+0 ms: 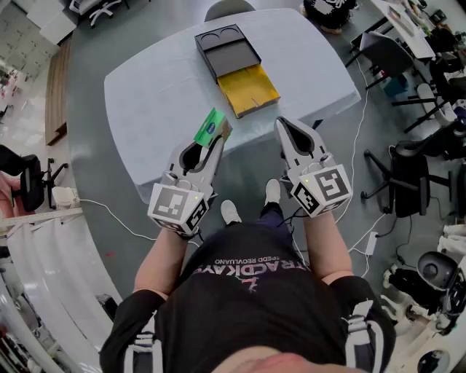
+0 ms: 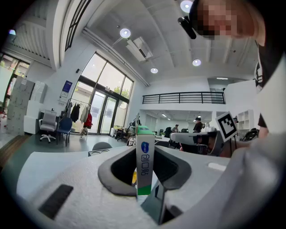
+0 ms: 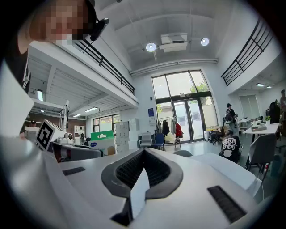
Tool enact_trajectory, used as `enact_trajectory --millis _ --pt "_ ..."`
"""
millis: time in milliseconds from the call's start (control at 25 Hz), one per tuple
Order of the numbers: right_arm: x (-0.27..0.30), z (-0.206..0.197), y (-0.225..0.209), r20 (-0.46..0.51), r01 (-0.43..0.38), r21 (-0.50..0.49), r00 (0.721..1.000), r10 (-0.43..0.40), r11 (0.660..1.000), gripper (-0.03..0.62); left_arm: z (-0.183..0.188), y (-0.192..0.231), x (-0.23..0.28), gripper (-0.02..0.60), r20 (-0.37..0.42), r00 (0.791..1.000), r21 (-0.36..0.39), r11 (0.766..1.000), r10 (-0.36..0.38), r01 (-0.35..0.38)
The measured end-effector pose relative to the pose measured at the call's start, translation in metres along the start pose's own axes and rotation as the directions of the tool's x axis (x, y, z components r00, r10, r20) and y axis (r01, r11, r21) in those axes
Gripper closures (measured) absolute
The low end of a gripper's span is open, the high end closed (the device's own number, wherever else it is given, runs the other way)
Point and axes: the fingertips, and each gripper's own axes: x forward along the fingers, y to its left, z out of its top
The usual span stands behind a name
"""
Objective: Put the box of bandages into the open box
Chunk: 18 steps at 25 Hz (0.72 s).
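The box of bandages (image 1: 212, 128), green and white with a blue mark, stands upright between the jaws of my left gripper (image 1: 215, 140), which is shut on it. Up close, the box of bandages (image 2: 145, 163) fills the gap of the left gripper (image 2: 145, 150). The open box (image 1: 249, 89) lies at the table's far side, with a black lid part and a yellow tray pulled toward me. My left gripper hovers above the table's near edge, short of that tray. My right gripper (image 1: 281, 124) hangs beside it, shut and empty; its jaws (image 3: 144, 151) meet at the tip.
The table (image 1: 160, 95) carries a pale blue cloth and has rounded corners. Office chairs (image 1: 408, 175) and cables stand on the floor to the right. A chair back (image 1: 229, 9) shows behind the table. My feet are under the near edge.
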Motion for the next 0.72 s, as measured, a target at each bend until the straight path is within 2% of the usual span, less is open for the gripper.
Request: enact_trajectory --millis 720 --pt "0.002 0.007 0.009 0.016 -0.024 -0.009 1.0 0.024 1.0 0.583 0.004 0.0 -0.007 0.479 0.007 1.0 0.001 1.0 0.001 -0.001"
